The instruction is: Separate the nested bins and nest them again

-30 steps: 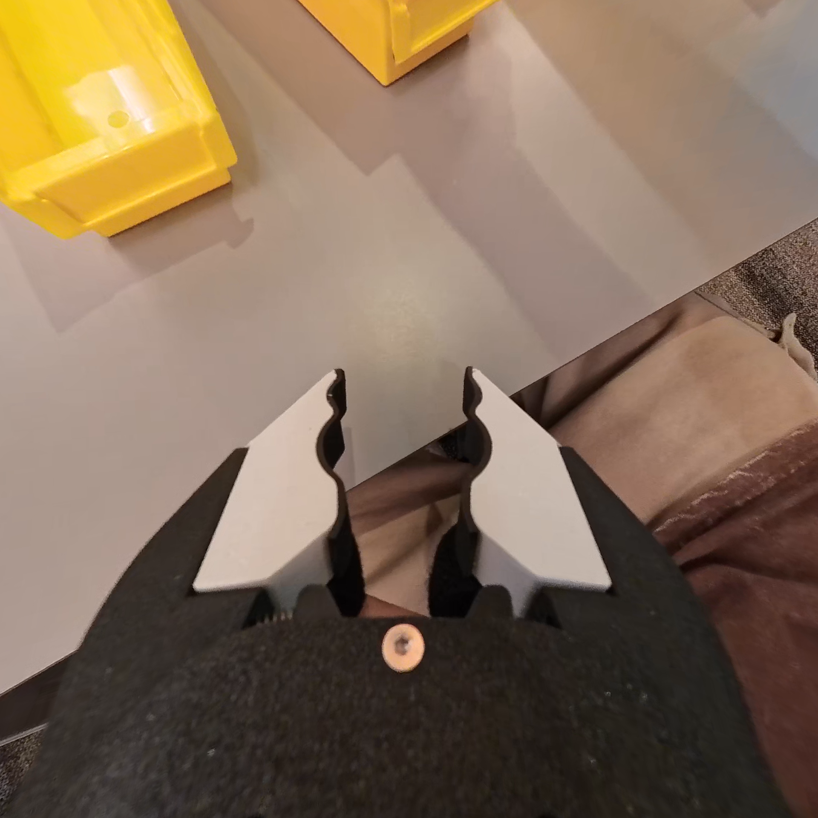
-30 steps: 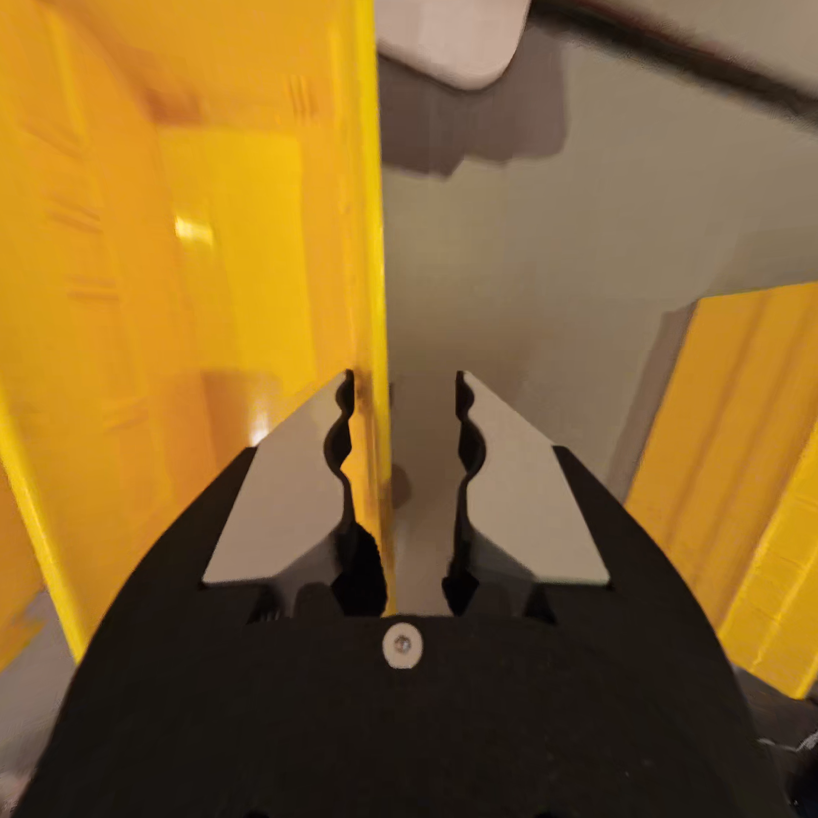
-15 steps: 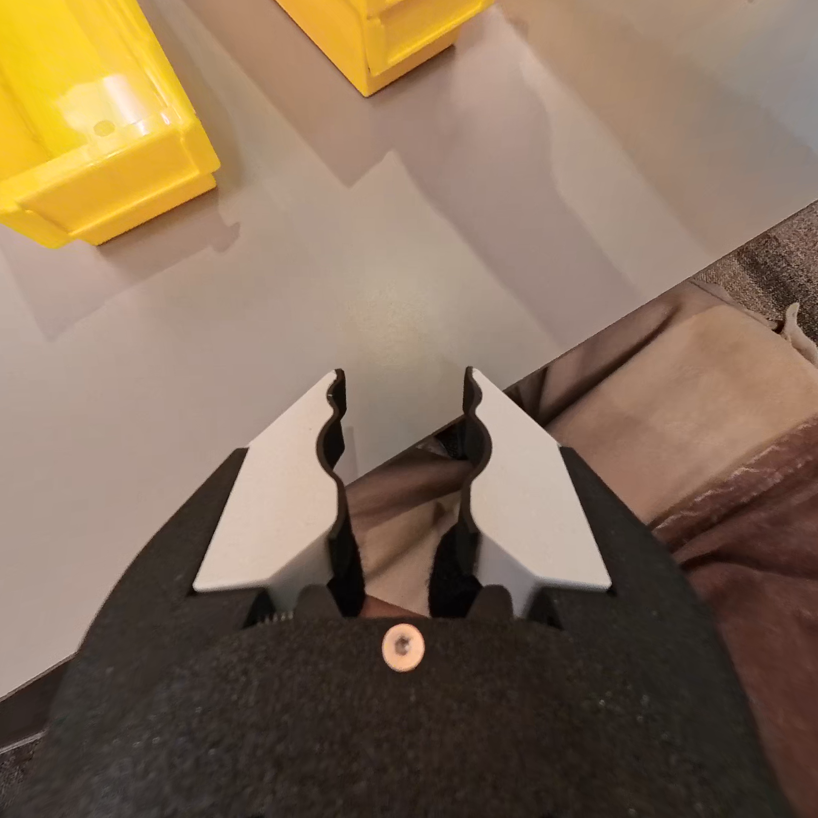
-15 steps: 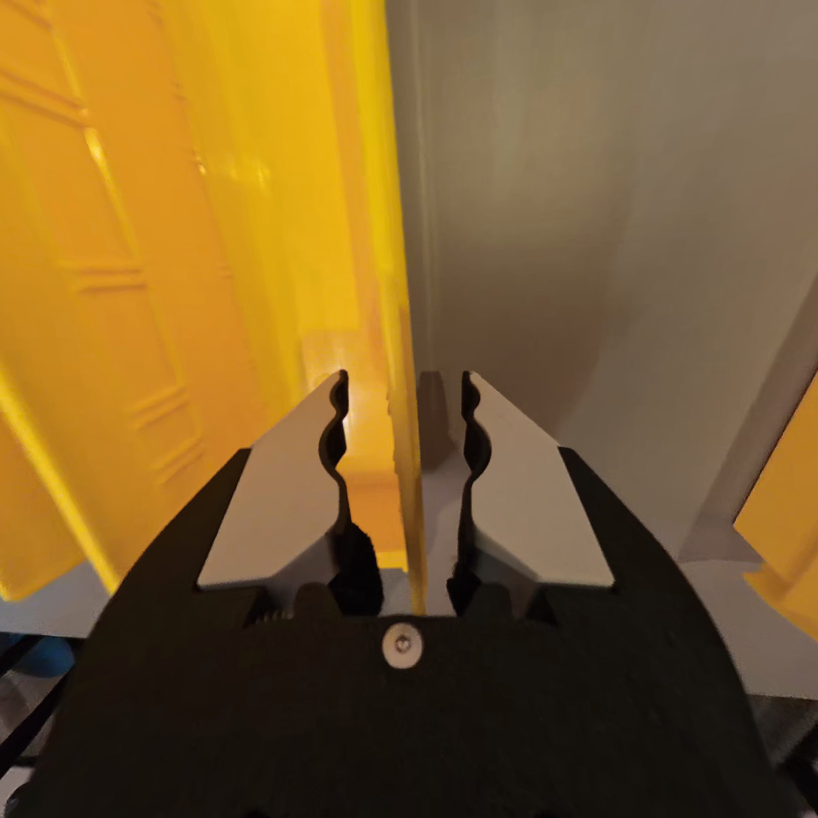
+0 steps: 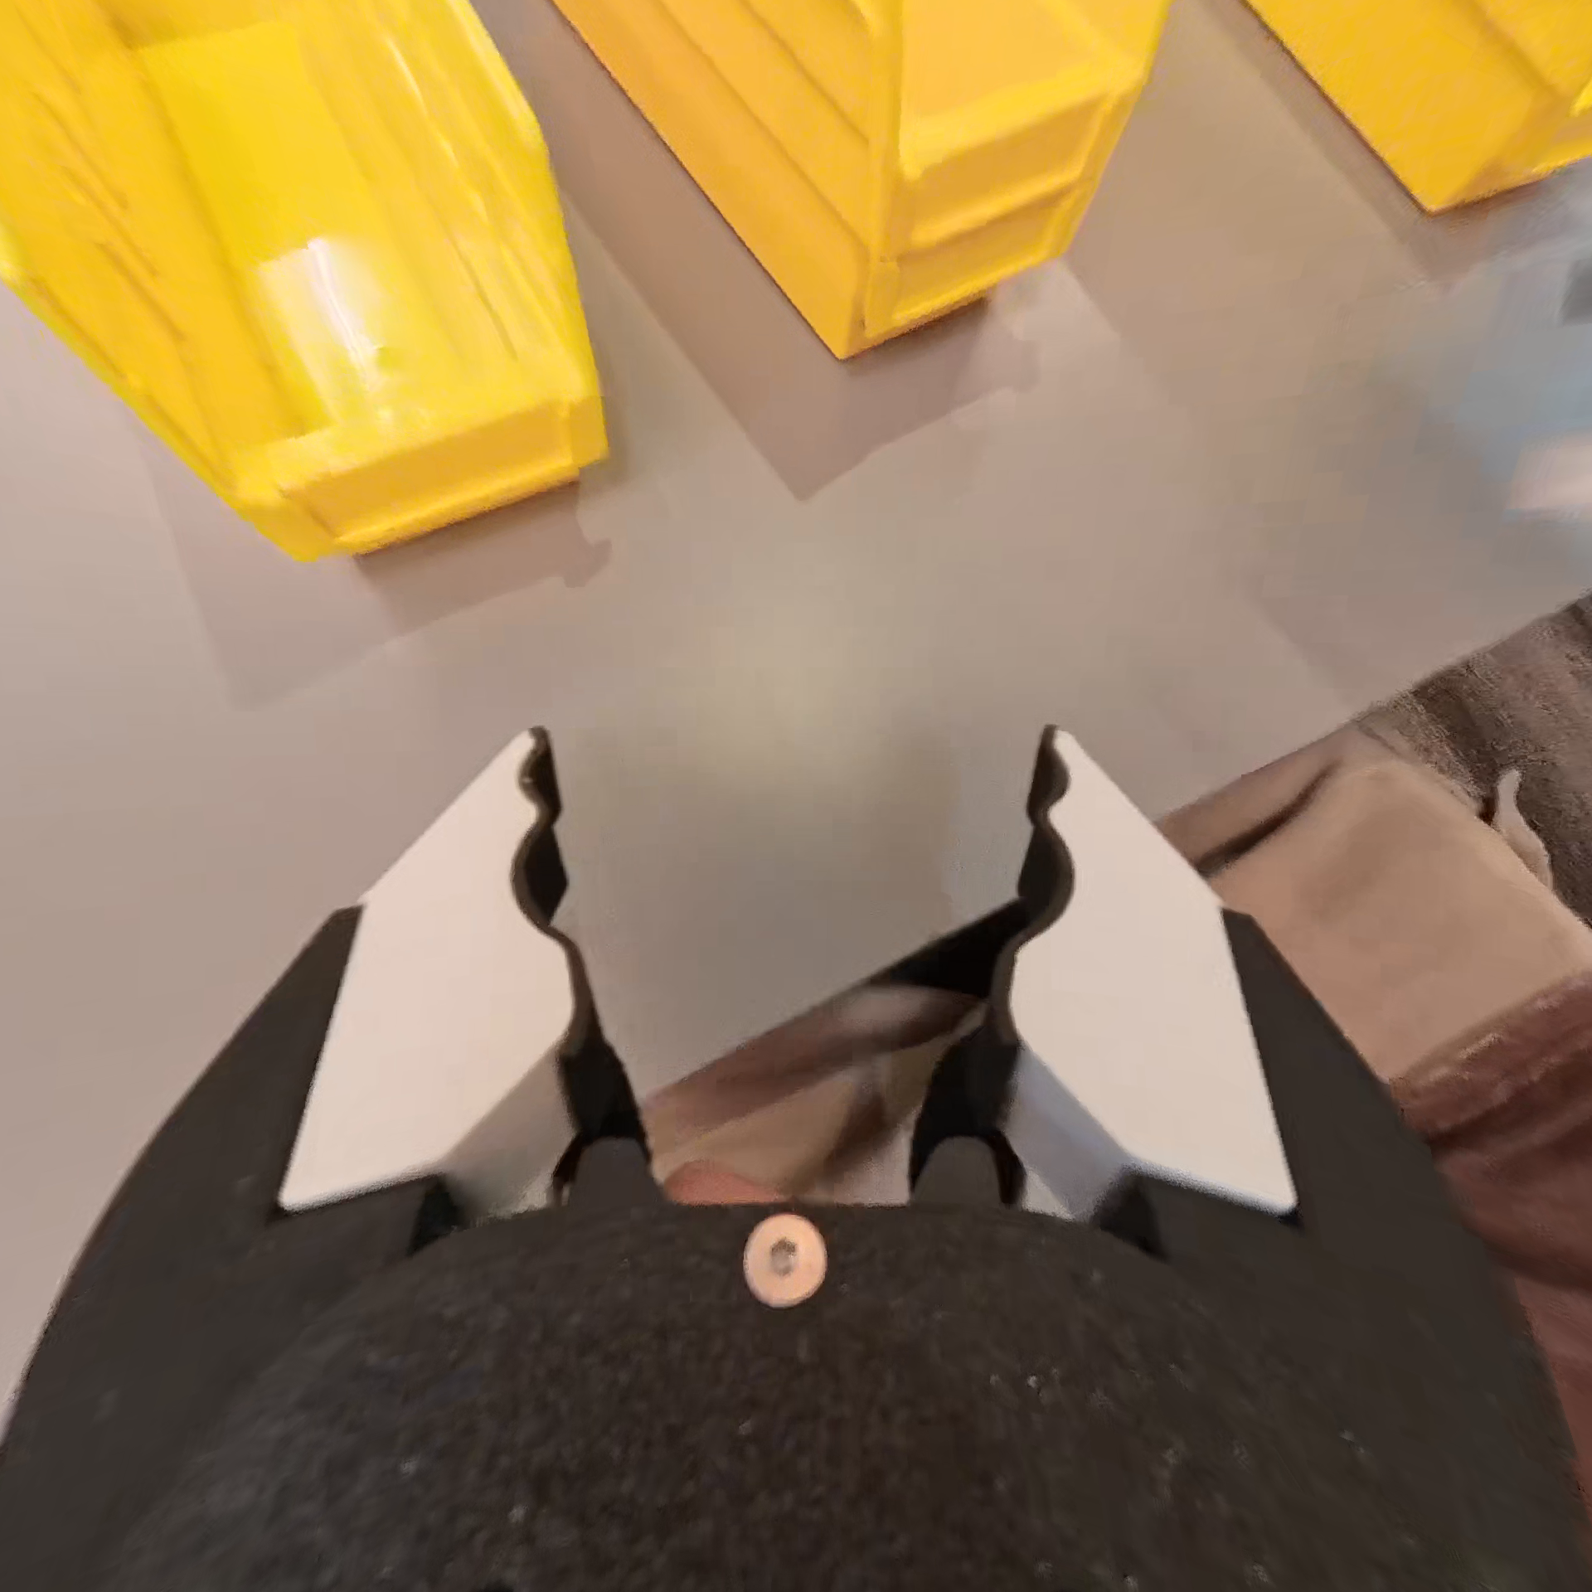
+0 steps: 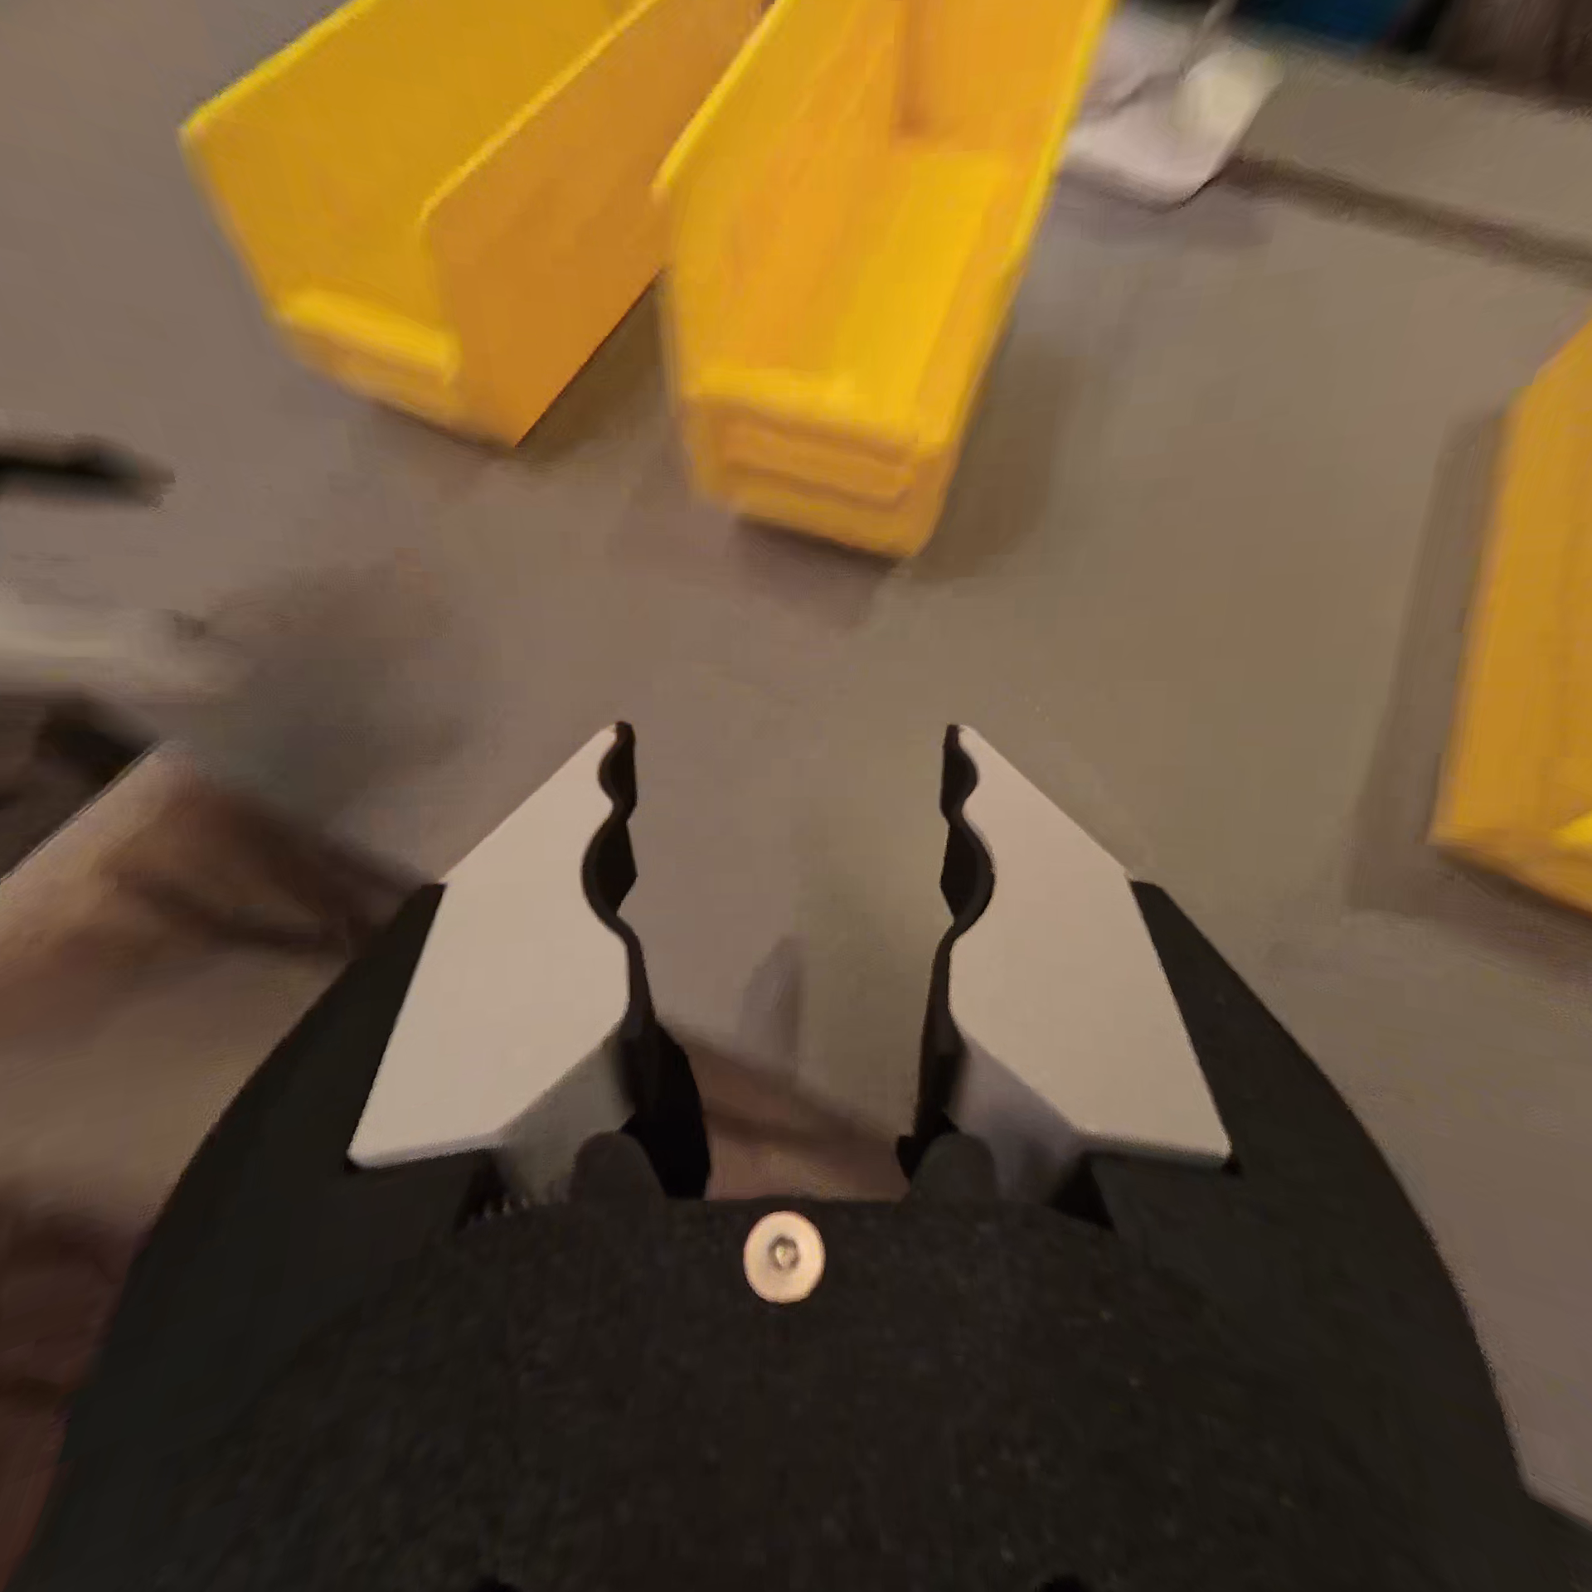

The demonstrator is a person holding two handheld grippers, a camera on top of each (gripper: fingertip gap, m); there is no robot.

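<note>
Yellow plastic bins stand on the grey table (image 5: 775, 655). In the left wrist view I see a left bin (image 5: 301, 258), a middle bin (image 5: 904, 155) and a right bin (image 5: 1421, 86). My left gripper (image 5: 792, 741) is open and empty, above the table's near edge, short of the bins. In the right wrist view, one bin (image 6: 448, 233) stands beside another (image 6: 861, 284) whose front shows stacked lips, like bins nested together. A third bin (image 6: 1533, 646) is at the right edge. My right gripper (image 6: 788, 736) is open and empty, well short of them.
The table's near edge runs under both grippers, with a person's lap (image 5: 1344, 904) beyond it. A blurred white object (image 6: 1172, 112) lies on the table behind the bins. Bare table (image 6: 1120, 603) lies between the grippers and the bins.
My right gripper has drawn back from the bin wall that stood between its fingers and has opened wider. My left gripper has opened wider and now faces more of the bins.
</note>
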